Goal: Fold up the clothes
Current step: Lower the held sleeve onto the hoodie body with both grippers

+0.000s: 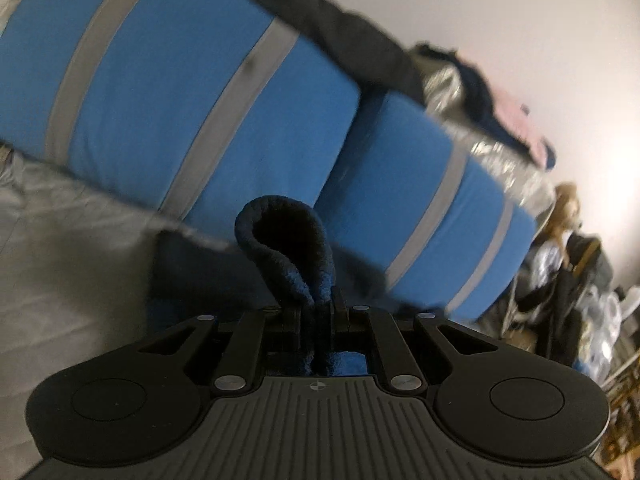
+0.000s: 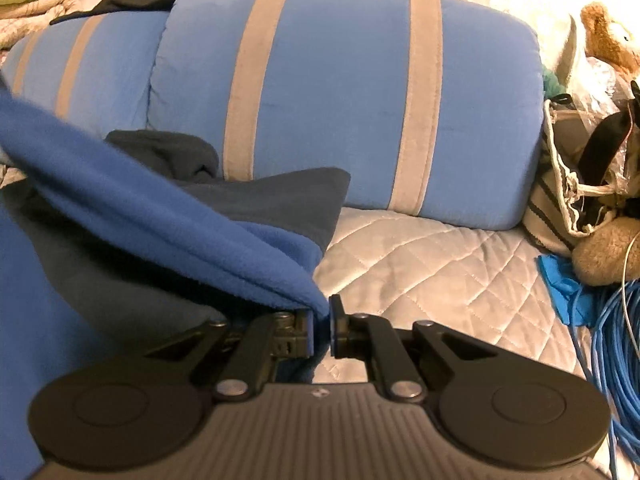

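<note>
Left hand-held gripper [image 1: 318, 312] tilted down, pinching blue fleece [image 1: 288, 240]; right hand-held gripper [image 2: 322, 328] tilted down, clamping fleece edge.

Blue grey-striped pillows [image 2: 344, 92], grey quilted bedspread [image 2: 440, 264], pale wall [image 1: 500, 8], blue cable coil [image 2: 608, 344]

Two fisheye views with curved, bulging edges and dark rounded corners. The left wrist view is dim and cool, smeared by motion blur across the striped blue pillows [image 1: 192, 92]; a pale wall [image 1: 520, 20] glows brightest at right. The right wrist view is sharper, warmer and evenly lit, with yellowish light on the quilted cover [image 2: 432, 264] and soft shadow beneath the blue fleece [image 2: 168, 216].
</note>
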`<state>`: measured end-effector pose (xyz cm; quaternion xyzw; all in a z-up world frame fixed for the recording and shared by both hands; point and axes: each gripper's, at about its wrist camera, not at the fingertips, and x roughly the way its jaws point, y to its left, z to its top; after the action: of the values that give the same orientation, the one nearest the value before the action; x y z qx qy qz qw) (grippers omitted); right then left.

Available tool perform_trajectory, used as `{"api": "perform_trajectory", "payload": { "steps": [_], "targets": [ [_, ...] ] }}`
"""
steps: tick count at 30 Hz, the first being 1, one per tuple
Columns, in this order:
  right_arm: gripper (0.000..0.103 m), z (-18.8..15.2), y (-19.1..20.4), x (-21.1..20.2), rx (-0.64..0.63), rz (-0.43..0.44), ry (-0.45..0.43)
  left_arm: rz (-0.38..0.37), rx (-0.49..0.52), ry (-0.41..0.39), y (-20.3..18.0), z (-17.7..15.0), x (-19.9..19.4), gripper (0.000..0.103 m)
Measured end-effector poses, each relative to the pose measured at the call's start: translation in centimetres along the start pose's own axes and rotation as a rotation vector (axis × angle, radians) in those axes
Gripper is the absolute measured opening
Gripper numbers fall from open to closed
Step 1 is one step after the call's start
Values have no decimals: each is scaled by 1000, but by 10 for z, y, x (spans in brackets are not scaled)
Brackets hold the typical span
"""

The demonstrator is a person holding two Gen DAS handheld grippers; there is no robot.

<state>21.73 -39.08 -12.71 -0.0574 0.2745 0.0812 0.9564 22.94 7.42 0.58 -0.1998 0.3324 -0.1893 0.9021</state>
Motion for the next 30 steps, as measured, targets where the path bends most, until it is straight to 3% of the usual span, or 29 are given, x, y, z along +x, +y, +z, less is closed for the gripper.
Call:
{"api": "perform_trajectory", "payload": {
  "steps": [6,12,22,24,26,27,28,29,30],
  "targets": [
    [7,2,2,-2,-24,9,10,28,0,89,30,-38,5,13],
    [7,1,4,-2,-55,42,25,-8,-58,138,62,-73,6,13],
    [9,2,5,1,-74,30,38,-5,-151,233,78,-108,8,16],
    [9,3,6,1,-75,23,39,31,-155,248,80,-106,9,21],
    [9,3,7,2,-73,18,42,76,-154,262,82,-105,10,46],
    [10,3,8,3,-73,13,44,115,-138,270,83,-103,9,50],
    [16,3,8,3,-75,6,48,134,-112,277,82,-102,7,50],
    [31,3,8,4,-74,-3,52,148,-88,282,81,-100,5,50],
    [35,3,8,4,-73,-14,57,157,-68,281,79,-99,0,50]
  ]
}}
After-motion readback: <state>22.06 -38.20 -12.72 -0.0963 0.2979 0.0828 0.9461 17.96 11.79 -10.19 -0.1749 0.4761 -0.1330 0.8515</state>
